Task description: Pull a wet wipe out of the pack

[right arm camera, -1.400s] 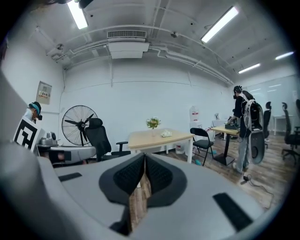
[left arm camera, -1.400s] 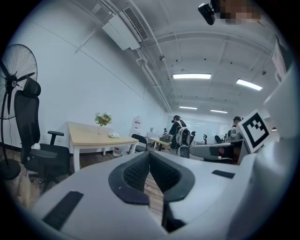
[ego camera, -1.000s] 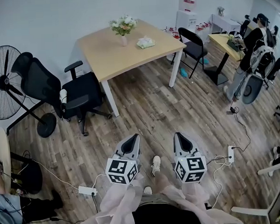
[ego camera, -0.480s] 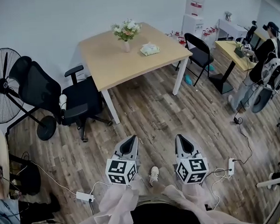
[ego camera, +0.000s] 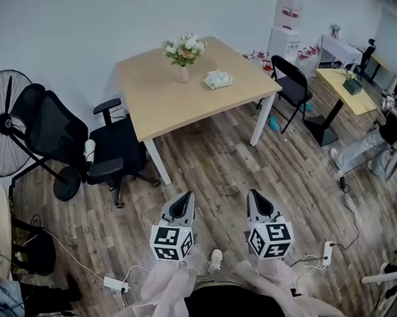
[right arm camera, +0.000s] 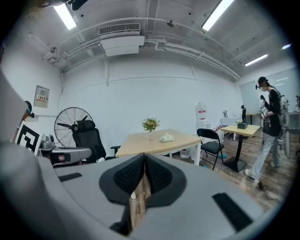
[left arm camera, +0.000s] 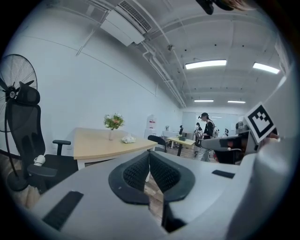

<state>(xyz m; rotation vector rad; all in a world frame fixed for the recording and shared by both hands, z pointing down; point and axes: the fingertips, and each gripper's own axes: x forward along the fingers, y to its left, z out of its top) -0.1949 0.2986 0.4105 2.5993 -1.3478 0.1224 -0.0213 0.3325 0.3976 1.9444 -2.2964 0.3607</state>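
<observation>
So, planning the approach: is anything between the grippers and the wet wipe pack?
Nothing visible is. Only bare floor and tabletop lie between the left gripper, the right gripper and the wet wipe pack; the flower vase stands to its left.

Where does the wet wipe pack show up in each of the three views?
Head view: wet wipe pack, upper centre, on the wooden table.
Left gripper view: the pack is small, left of centre.
Right gripper view: the pack is just right of centre.
Shared landmark: flower vase, just left of the pack in every view.
</observation>
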